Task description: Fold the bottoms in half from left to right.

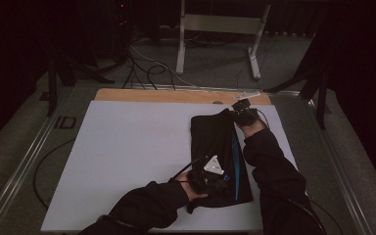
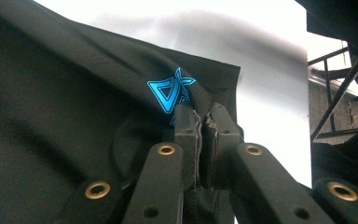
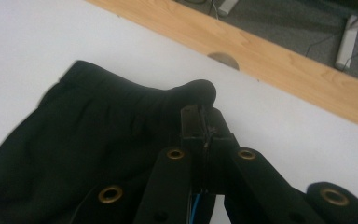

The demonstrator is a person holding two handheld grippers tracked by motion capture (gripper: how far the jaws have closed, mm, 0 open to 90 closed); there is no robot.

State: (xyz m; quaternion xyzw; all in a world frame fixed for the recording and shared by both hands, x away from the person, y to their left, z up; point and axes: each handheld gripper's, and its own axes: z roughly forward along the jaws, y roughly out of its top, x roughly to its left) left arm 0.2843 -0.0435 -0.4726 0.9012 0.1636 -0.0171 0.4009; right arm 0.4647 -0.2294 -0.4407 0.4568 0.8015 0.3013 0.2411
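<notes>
Dim lab or studio, floor cables (image 1: 142, 66), metal stand (image 1: 220, 29), white-topped table (image 1: 127, 147)

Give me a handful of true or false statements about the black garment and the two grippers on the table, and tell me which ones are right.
1. The left gripper is clamped on the black garment beside a blue logo. True.
2. The right gripper hangs open above the garment. False: its jaws are closed on a fold at the garment's far edge.
3. The garment lies on the right part of the white table top. True.
4. The garment carries a red stripe. False: the stripe is blue.
5. A wooden strip runs along the table's far edge. True.
</notes>
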